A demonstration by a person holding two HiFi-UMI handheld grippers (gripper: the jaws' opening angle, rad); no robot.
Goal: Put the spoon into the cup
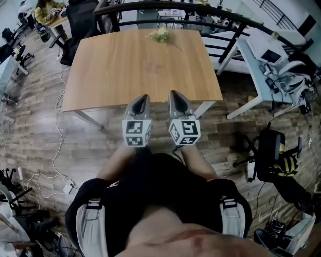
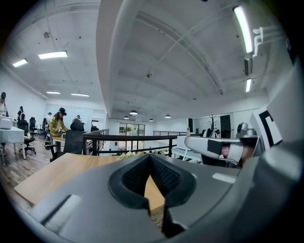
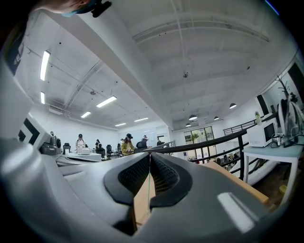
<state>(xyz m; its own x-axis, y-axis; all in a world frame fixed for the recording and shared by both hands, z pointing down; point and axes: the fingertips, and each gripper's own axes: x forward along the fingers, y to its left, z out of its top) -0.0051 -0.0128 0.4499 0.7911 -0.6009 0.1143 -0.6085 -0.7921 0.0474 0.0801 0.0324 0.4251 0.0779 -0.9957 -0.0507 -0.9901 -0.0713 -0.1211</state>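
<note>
Both tools are up at the near edge of the wooden worktop (image 1: 125,65), held side by side just in front of the person (image 1: 150,190). The left gripper (image 1: 144,98) points out over the front edge. Its fingers (image 2: 135,175) are pressed together at the tips with nothing between them, and a small wedge of wood grain shows through the gap lower down. The right gripper (image 1: 173,94) sits just beside it and parallel. Its fingers (image 3: 166,173) are closed up as well, with only a thin slit of light between the pads and nothing gripped.

The left marker cube (image 1: 137,133) and the right marker cube (image 1: 184,131) hang off the worktop's edge, above the plank floor (image 1: 30,125).

As for the spoon and the cup, neither can be made out in any of the 3 views. The 1 thing I can pick out on the worktop is a small bunch of flowers (image 1: 159,35), way over at the far edge and well apart from both grippers.

Beyond that edge runs a dark railing (image 1: 175,7). Off to the right there's a white desk (image 1: 261,50) and a black office chair (image 1: 271,150), and white cables (image 1: 55,145) trail across the floor on the left. A few people (image 2: 57,126) are at desks in the background.
</note>
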